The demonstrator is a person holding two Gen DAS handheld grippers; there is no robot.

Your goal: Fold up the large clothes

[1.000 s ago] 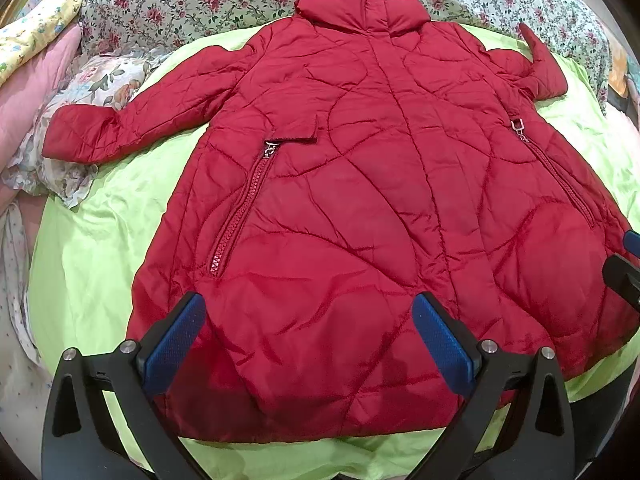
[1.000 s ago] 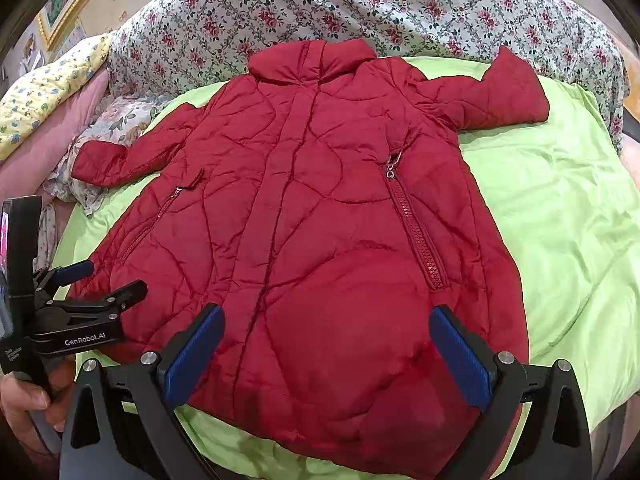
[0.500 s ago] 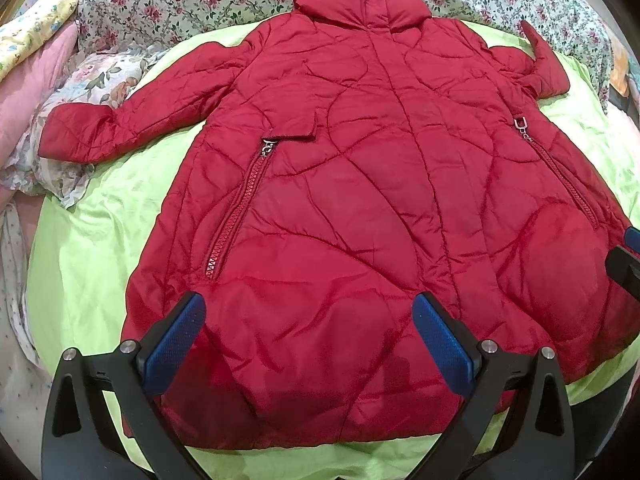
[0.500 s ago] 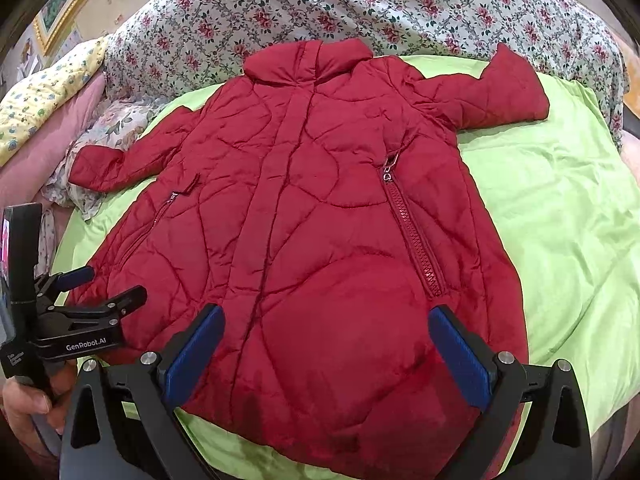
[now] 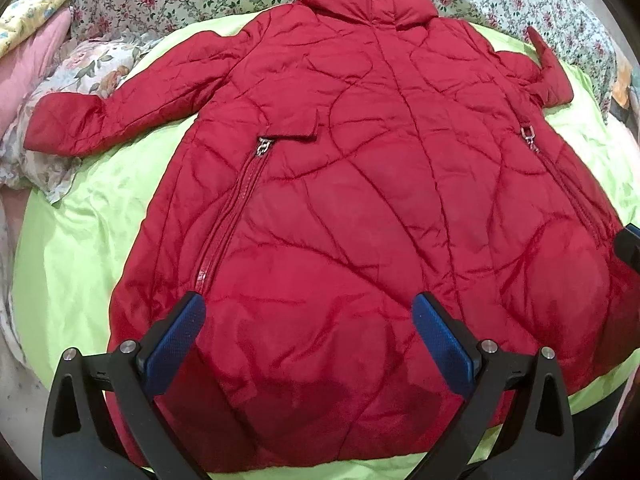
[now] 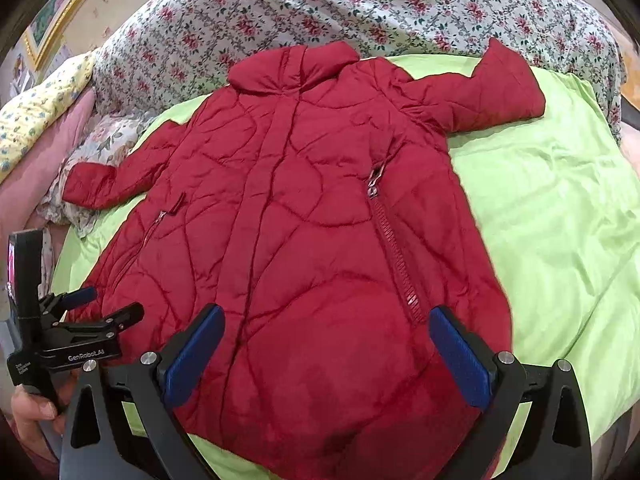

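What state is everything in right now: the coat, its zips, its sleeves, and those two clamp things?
Coat: spread flat on the green sheet, unfolded.
Collar: lying at the far end, towards the floral bedding.
Pocket zips: both closed.
Sleeves: both stretched outwards.
Left gripper: open, above the hem, holding nothing.
Right gripper: open, above the hem, holding nothing.

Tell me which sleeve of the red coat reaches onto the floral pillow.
The left-hand sleeve of the red coat: its cuff lies over the crumpled floral pillow. The other sleeve rests on the green sheet.
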